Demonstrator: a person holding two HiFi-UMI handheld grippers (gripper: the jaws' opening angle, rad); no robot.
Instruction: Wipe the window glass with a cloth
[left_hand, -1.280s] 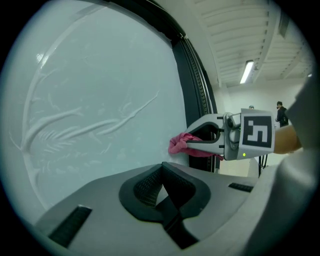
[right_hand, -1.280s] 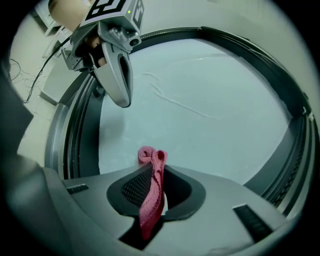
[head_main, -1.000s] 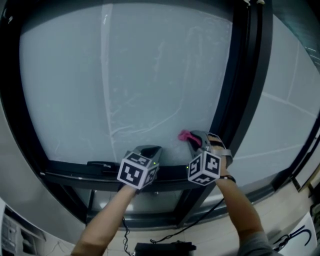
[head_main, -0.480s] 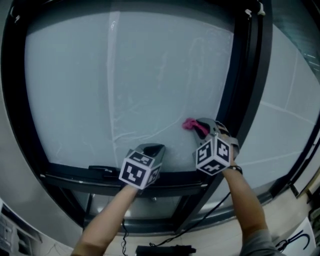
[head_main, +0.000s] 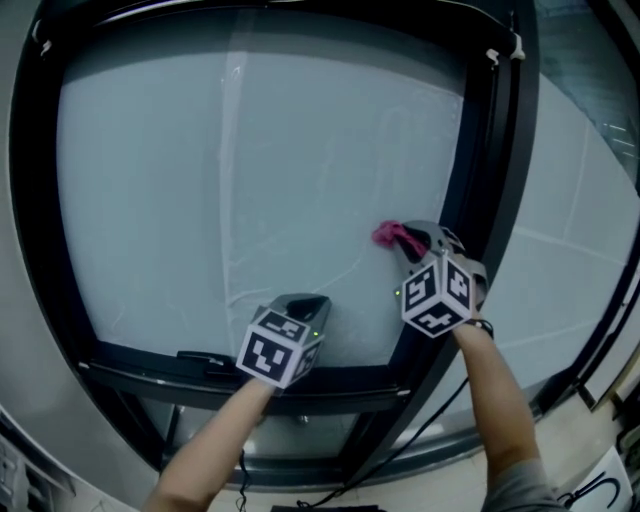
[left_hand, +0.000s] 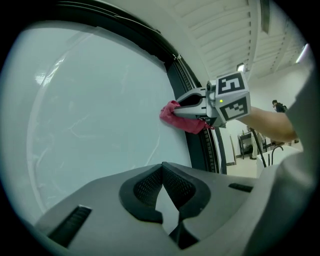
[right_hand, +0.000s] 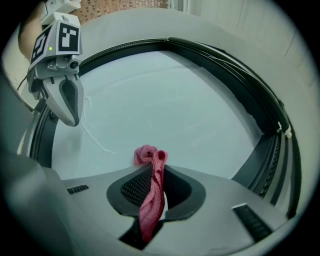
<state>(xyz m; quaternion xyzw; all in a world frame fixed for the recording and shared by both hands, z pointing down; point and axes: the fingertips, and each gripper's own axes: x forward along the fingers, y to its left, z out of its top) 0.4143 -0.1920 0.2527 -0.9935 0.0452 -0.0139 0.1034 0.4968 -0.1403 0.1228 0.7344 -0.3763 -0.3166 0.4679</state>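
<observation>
The window glass (head_main: 250, 180) is a large pale pane streaked with faint smears. A pink cloth (head_main: 388, 235) is bunched at the pane's right side, just left of the black mullion, and presses against the glass. My right gripper (head_main: 405, 240) is shut on it; in the right gripper view the cloth (right_hand: 152, 165) hangs pinched between the jaws. My left gripper (head_main: 305, 305) sits low on the pane near the sill, shut with nothing in it. The left gripper view shows the cloth (left_hand: 175, 116) against the glass ahead and to the right.
A black mullion (head_main: 480, 180) runs top to bottom right beside the cloth, with a second pane (head_main: 570, 200) beyond it. A dark sill rail (head_main: 200, 370) lies under the left gripper. Cables trail on the floor below.
My right gripper has slid the cloth up the glass along the mullion. The left gripper has stayed near the sill.
</observation>
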